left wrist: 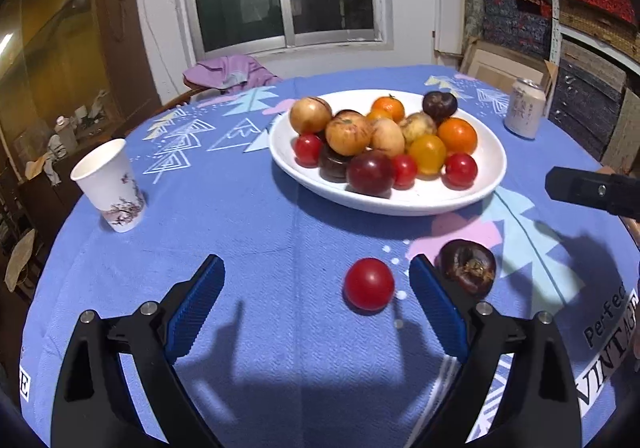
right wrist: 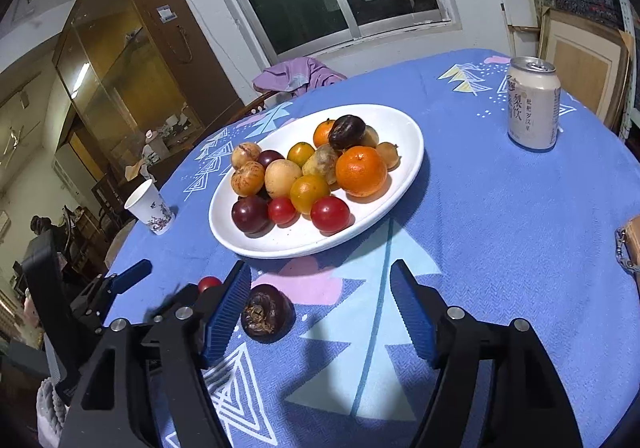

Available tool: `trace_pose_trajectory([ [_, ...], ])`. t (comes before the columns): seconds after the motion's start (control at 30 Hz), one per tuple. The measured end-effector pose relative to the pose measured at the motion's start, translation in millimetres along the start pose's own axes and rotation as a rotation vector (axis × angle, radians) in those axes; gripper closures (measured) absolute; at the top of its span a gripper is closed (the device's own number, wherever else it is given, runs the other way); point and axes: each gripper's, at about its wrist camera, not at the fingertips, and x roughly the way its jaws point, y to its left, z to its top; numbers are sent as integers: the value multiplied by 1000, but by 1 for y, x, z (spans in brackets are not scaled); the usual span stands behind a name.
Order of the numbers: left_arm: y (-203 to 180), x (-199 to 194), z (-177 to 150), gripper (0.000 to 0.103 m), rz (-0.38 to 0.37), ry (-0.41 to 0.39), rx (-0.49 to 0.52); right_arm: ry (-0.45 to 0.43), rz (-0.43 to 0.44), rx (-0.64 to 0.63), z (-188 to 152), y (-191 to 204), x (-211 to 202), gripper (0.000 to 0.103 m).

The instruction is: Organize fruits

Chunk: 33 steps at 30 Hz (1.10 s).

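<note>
A white oval plate (left wrist: 486, 163) (right wrist: 404, 127) on the blue tablecloth holds several fruits: oranges, red tomatoes, dark plums, brown-yellow fruits. A loose red tomato (left wrist: 369, 283) (right wrist: 209, 282) lies on the cloth between the fingers of my open left gripper (left wrist: 316, 280), nearer the right finger. A dark purple mangosteen (left wrist: 467, 267) (right wrist: 267, 312) lies just right of that finger. My right gripper (right wrist: 320, 288) is open and empty; the mangosteen sits beside its left finger, inside the gap. The right gripper also shows at the right edge of the left wrist view (left wrist: 592, 191).
A paper cup (left wrist: 110, 185) (right wrist: 151, 212) stands on the left of the table. A drink can (left wrist: 525, 107) (right wrist: 533, 103) stands at the far right. A chair with purple cloth (left wrist: 228, 71) is behind the table. Shelves with boxes (left wrist: 580, 7) stand at the right.
</note>
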Motion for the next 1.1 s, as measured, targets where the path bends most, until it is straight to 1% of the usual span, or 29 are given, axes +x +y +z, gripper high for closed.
trace_pose_trajectory([
  [0.1,-7,2,1,12,-19,7,31,9,2,-23,-1,5,2,30],
  [0.17,-13,4,0,20,-43,23,58,12,1,-27,-2,7,2,28],
  [0.23,-18,9,0,30,-80,49,73,13,-3,-24,-2,6,3,28],
  [0.27,-19,11,0,33,-90,59,73,13,-3,-20,-2,5,3,28],
  [0.3,-19,13,0,37,-103,69,70,15,-2,-13,-2,4,3,28],
  [0.37,-17,17,0,40,-131,85,53,20,1,-4,-2,2,3,28],
  [0.43,-14,21,0,47,-150,100,32,25,1,-1,-2,2,4,28],
  [0.6,-9,30,0,58,-195,141,-6,36,0,-13,-3,4,7,28],
  [0.73,-12,33,0,64,-204,155,2,40,-2,-13,-4,4,8,28],
  [0.8,-12,34,0,65,-205,159,4,45,-4,-12,-4,3,8,28],
  [0.87,-11,34,0,68,-208,159,-1,49,-7,-16,-4,4,10,28],
  [0.9,-11,34,0,72,-208,157,-5,51,-8,-19,-5,4,10,28],
  [0.97,-8,32,0,73,-205,144,-19,55,-11,-31,-6,7,11,28],
  [1.1,-3,27,1,73,-165,119,-20,78,-21,-93,-13,18,18,28],
])
